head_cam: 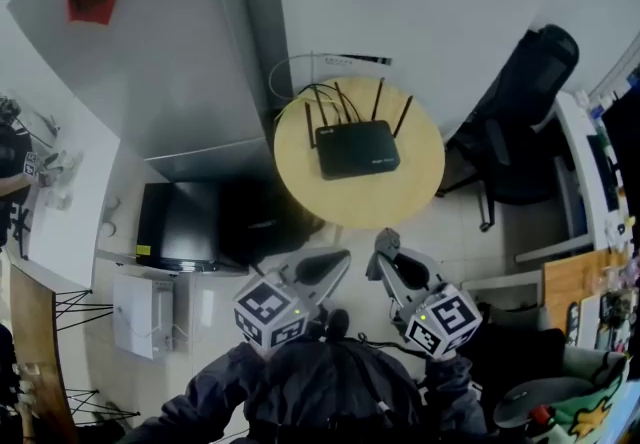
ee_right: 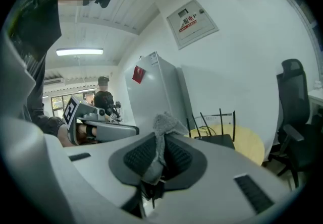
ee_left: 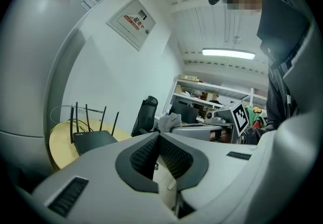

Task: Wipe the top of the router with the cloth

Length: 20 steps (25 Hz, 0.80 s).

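The wiping proper has not begun, judging by how things lie. The right claw (ee_right: 160,142) is clamped on a grey cloth (ee_right: 162,123), which is pinched between its ribbed pads and bunches out past the tips, so the pick-up part looks done. The left claw (ee_left: 159,140) has its jaws pressed together with nothing between them, and it hangs just beside the right one. The black router (head_cam: 357,149) lies ahead of both claws and well apart from them, flat on the round wooden surface (head_cam: 300,182). Its antennas (head_cam: 342,104) stand up along the edge farthest from the claws. From the right claw it sits ahead and slightly to the right. The cloth touches nothing but the claw that holds it, and the router's top shows no contact yet. What is left seems to be the whole working part: carrying the cloth forward and down onto the router's top, then drawing it across that face while keeping clear of the antennas.
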{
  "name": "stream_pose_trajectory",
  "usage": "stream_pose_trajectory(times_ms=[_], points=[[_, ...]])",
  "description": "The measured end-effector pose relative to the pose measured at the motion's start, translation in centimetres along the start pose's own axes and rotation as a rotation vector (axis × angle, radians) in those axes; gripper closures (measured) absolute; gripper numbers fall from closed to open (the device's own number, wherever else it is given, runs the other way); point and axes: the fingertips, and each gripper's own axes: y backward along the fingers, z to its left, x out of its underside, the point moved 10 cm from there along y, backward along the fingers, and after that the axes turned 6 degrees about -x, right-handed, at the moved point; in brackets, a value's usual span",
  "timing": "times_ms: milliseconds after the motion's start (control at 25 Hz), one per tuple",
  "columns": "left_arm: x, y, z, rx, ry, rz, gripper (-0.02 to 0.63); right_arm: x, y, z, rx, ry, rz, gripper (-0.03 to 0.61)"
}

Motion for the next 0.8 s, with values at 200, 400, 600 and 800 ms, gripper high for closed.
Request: stream_pose_trajectory(times_ms=[200, 400, 600, 800], points=[[0.6, 0.9, -3.4, -0.01, -0.032, -0.024, 0.62, 0.6, 2.5, 1.5, -0.024, 0.034, -0.031, 0.508], [1.2, 1.0, -5.4, -0.008, -0.045, -0.029, 0.62, 0.7, 4.4, 2.2, -0.026, 0.052, -0.048, 0.509], [1.2, 0.4, -6.2, 0.003, -0.054, -0.037, 0.62, 0.7, 5.2, 2.2, -0.02, 0.078, -0.057, 0.511], [1.1, -0.3, -6.7, 0.008, -0.055, -0.034, 0.621, 0.7, 6.0, 2.0, -0.009, 0.08, -0.061, 0.511]])
